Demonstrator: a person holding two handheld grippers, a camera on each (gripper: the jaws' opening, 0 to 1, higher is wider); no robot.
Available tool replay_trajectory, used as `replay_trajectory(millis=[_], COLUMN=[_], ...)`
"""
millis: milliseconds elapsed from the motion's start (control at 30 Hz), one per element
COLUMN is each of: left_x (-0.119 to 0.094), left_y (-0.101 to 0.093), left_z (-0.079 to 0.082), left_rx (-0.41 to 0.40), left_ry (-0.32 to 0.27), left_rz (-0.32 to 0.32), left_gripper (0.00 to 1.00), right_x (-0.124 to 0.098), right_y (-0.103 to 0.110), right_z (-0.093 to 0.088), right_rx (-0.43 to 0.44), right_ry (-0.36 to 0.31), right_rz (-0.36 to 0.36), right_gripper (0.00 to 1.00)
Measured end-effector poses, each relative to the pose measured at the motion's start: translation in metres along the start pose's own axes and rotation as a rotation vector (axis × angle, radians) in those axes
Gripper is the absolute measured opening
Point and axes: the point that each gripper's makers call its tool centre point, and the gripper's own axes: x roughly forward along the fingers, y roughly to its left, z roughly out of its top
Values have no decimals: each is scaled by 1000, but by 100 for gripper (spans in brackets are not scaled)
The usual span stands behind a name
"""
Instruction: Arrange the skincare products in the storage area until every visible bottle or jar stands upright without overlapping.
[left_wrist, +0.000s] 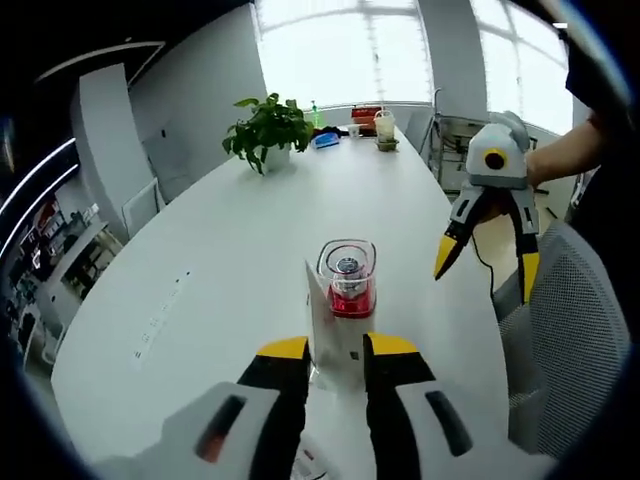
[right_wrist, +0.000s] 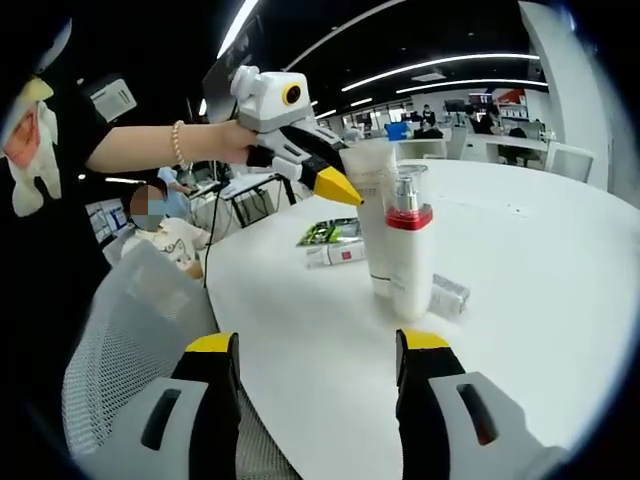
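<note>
A white tube (left_wrist: 322, 325) stands on the white table (left_wrist: 220, 280), and my left gripper (left_wrist: 337, 347) is shut on it with a yellow-tipped jaw at each side. Just behind the tube stands a white bottle (left_wrist: 347, 282) with a red band and a clear cap. The right gripper view shows the same tube (right_wrist: 372, 225) and bottle (right_wrist: 411, 255) side by side, both upright, with the left gripper (right_wrist: 335, 185) reaching the tube from the left. My right gripper (right_wrist: 318, 342) is open and holds nothing, well short of the bottles. It also hangs open in the air at the right (left_wrist: 487, 265).
A small tube (right_wrist: 338, 255) and a green packet (right_wrist: 330, 232) lie flat behind the bottles, and a small clear item (right_wrist: 450, 295) lies beside them. A potted plant (left_wrist: 265, 128) and cups stand at the table's far end. A mesh chair (left_wrist: 570, 330) is at the table edge.
</note>
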Motion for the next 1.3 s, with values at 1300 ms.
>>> replay_trajectory(millis=[1300], left_x=[8], left_y=[-16], left_z=[-8], left_rx=[-225], left_ry=[-35], left_rz=[-214], left_gripper=[14], right_x=[-8], right_y=[-3], right_z=[-4], right_rx=[18], right_ry=[3], right_rz=[-47], right_gripper=[63])
